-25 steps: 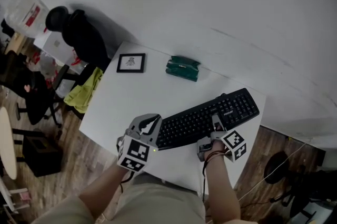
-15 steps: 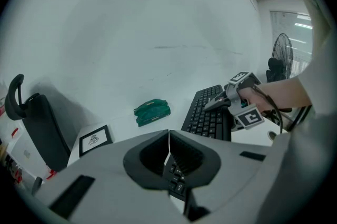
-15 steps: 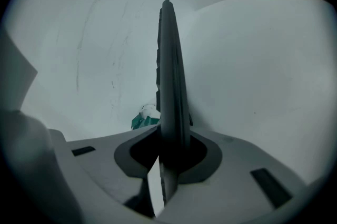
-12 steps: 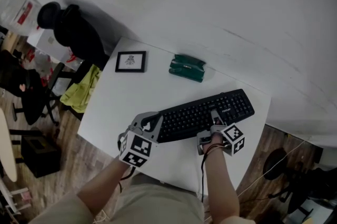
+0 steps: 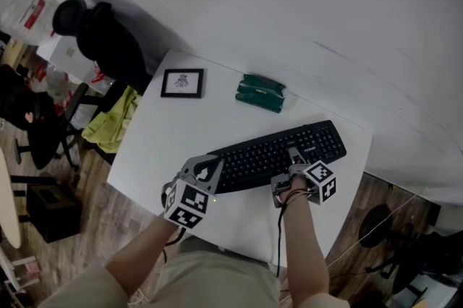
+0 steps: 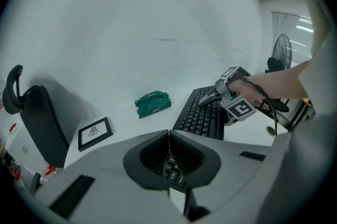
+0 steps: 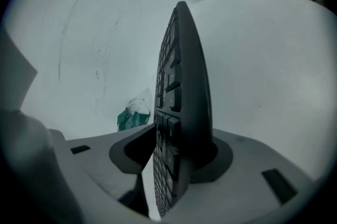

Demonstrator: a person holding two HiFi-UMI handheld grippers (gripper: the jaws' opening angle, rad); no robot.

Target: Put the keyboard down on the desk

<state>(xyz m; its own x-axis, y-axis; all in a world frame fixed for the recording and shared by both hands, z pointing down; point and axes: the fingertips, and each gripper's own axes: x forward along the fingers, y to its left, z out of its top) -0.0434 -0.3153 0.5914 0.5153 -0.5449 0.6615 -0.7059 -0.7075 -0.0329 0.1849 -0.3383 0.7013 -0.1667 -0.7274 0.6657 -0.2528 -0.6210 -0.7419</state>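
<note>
Left of the desk [image 5: 163, 147]: black jacket [image 5: 108, 46] draped over a chair, yellow-green cloth [image 5: 112, 124] just below it by the desk's left edge.

Far-left on the desk: 1 small black picture frame [image 5: 181, 83], lying flat. To its right, apart from it, 1 dark green pouch [image 5: 260, 93] near the far edge.

Left gripper [image 5: 207, 169]: at the near-left end of the keyboard [image 5: 278, 153]. In its own view the 2 jaw tips meet in a seam and black keys sit in the hollow behind them. Reads as clenched on the keyboard's left end.

Keyboard: black, full size, keys up. It sits on the near-right half of the desk, running diagonally with the right end farther away. It looks flat on the top. Can't confirm full contact under the left end.

Right gripper [image 5: 295, 156]: on the keyboard's near edge, right of centre. Its jaws have just been opening. Its own view shows the keyboard edge-on between the 2 jaws, key side facing the left jaw and underside by the right jaw. Grip looks released, board in the gap.
</note>
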